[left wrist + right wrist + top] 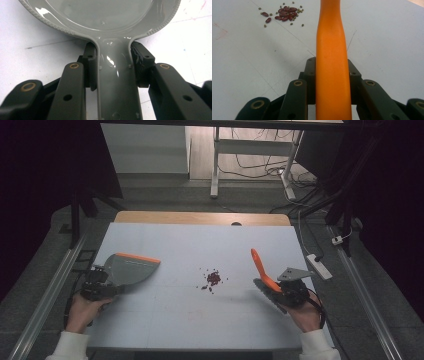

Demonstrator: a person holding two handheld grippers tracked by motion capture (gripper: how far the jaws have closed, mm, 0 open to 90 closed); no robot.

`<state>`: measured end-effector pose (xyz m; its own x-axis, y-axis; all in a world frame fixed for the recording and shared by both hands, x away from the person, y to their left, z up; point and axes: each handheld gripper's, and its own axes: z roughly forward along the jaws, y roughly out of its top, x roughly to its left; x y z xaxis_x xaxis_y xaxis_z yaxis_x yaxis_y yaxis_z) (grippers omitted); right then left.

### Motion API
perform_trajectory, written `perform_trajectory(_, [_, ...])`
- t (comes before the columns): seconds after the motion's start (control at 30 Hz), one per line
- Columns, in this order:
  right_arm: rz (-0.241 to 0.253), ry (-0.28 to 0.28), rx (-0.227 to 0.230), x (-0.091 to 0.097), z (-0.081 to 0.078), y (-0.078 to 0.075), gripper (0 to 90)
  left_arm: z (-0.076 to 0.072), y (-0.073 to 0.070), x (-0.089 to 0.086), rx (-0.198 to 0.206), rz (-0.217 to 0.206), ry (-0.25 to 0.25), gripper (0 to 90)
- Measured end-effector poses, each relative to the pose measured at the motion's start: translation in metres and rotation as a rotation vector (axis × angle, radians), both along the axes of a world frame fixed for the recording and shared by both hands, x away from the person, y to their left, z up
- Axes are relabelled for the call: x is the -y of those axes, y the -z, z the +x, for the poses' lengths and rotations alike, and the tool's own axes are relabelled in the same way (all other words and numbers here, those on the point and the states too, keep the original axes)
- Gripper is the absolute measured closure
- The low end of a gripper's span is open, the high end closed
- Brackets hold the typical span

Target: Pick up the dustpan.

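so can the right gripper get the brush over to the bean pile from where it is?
Probably yes. The right gripper is shut on the orange-handled brush, and the bean pile lies on bare table with nothing between them. The dustpan, held by the left gripper, sits off on the far side.

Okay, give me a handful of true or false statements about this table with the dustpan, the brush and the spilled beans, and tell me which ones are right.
1. The left gripper is shut on the handle of the grey dustpan. True.
2. The right gripper holds a brush with an orange handle. True.
3. The beans already lie inside the dustpan. False: they lie in a small pile on the white table, between the two tools.
4. The beans are all red. False: the right gripper view shows small greenish ones among the dark red.
5. The dustpan has an orange strip along its front edge. True.
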<state>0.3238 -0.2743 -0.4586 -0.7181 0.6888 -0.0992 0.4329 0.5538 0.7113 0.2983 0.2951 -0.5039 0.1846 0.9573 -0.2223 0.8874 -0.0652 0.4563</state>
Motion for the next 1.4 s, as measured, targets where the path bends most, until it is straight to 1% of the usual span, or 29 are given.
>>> perform_trajectory(0.07, [0.0, 0.0, 0.0, 0.0, 0.0, 0.0, 70.0, -0.001, -0.002, 0.0, 0.011, -0.001, -0.01, 61.5])
perform_trajectory(0.23, [0.002, 0.003, 0.0, 0.0, 0.0, 0.0, 70.0, -0.003, -0.004, -0.001, 0.031, 0.0, -0.014, 61.5])
perform_trajectory(0.47, [0.002, 0.003, 0.001, 0.0, 0.0, 0.0, 70.0, -0.005, -0.008, -0.002, 0.064, -0.007, -0.009, 61.5])
perform_trajectory(0.8, [0.002, 0.003, 0.001, 0.001, 0.0, 0.0, 70.0, -0.009, -0.015, -0.003, 0.131, -0.046, -0.009, 61.5])
perform_trajectory(0.9, [0.006, 0.007, 0.001, 0.001, 0.0, -0.001, 70.0, -0.01, -0.017, -0.002, 0.145, -0.055, -0.018, 61.5])
perform_trajectory(1.0, [0.007, 0.009, 0.001, 0.002, 0.0, -0.001, 70.0, -0.011, -0.018, -0.001, 0.156, -0.075, -0.036, 61.5])
perform_trajectory(1.2, [0.015, 0.002, 0.001, 0.001, 0.0, -0.002, 70.0, -0.014, -0.019, 0.005, 0.168, -0.078, -0.076, 61.5])
perform_trajectory(1.4, [0.032, -0.008, 0.01, 0.001, 0.0, -0.004, 70.0, -0.018, -0.02, 0.013, 0.175, -0.085, -0.095, 61.5])
